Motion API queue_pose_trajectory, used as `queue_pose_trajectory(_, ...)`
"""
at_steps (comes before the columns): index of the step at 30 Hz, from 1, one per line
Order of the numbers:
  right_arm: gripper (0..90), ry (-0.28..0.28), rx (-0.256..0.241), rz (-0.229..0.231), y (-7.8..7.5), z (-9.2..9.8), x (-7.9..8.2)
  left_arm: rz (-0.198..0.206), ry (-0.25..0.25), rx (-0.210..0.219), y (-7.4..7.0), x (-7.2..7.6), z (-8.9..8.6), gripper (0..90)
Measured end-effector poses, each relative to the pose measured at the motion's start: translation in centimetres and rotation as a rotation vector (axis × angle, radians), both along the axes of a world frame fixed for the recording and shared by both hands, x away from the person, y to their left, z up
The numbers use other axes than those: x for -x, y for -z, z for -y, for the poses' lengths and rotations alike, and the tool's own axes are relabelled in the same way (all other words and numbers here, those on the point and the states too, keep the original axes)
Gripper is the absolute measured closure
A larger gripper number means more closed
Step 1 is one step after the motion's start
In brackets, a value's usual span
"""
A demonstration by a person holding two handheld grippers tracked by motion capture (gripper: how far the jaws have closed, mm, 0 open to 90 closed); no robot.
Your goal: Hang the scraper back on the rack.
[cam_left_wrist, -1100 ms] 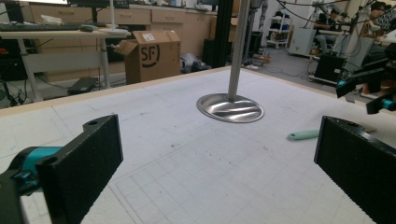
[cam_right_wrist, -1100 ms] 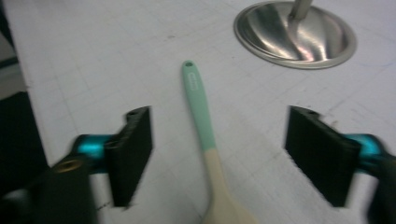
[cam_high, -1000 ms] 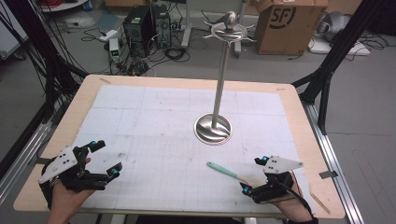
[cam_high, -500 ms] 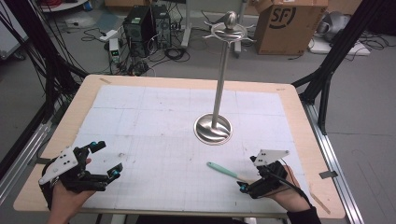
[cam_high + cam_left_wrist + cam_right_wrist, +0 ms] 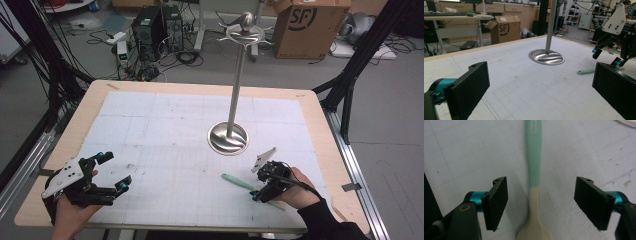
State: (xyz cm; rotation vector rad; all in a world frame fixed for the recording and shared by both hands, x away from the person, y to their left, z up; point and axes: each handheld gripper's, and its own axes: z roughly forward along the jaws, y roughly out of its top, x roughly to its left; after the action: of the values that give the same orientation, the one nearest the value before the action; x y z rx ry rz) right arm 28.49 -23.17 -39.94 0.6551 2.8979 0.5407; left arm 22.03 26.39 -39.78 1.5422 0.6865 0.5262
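Since the earlier frame the right tool [image 5: 262, 192] has tipped over and dropped toward the spoon [image 5: 238, 181], while the left tool [image 5: 111, 173] has barely shifted at the near left corner. Both tools stand wide, holding nothing. In the right gripper view the spoon [image 5: 534, 170] lies flat on the worktop [image 5: 165, 135] between the two pads [image 5: 496, 202], its mint handle running away from the camera and its cream bowl end at the bottom edge.

To take it well, I judge the right tool should go lower until the pads flank the neck where mint meets cream, stay centred so neither pad nudges the spoon sideways, then close squarely across the thin handle. Closing too high risks pinching air; dragging risks spinning the spoon on the mat.

Count: one spoon, one steel stand [image 5: 229, 137] with round base and a hooked top, just beyond the spoon, two tools, one cardboard box [image 5: 304, 27] on the floor behind.
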Motion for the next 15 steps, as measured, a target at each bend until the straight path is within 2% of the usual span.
queue_pose_trajectory(7, 52.8, -0.012, 0.104, -0.065, 0.2, -0.9, -0.1, -0.001, -0.008, 0.005, 0.0, 0.1, -0.2, 1.7)
queue_pose_trajectory(13, 59.9, -0.022, 0.158, -0.085, 0.8, -1.1, -0.2, -0.007, -0.005, -0.002, 0.1, 0.0, -0.1, 1.7)
queue_pose_trajectory(15, 63.2, -0.024, 0.159, -0.097, 0.7, -1.2, -0.2, -0.009, -0.005, -0.003, 0.2, 0.0, -0.1, 1.7)
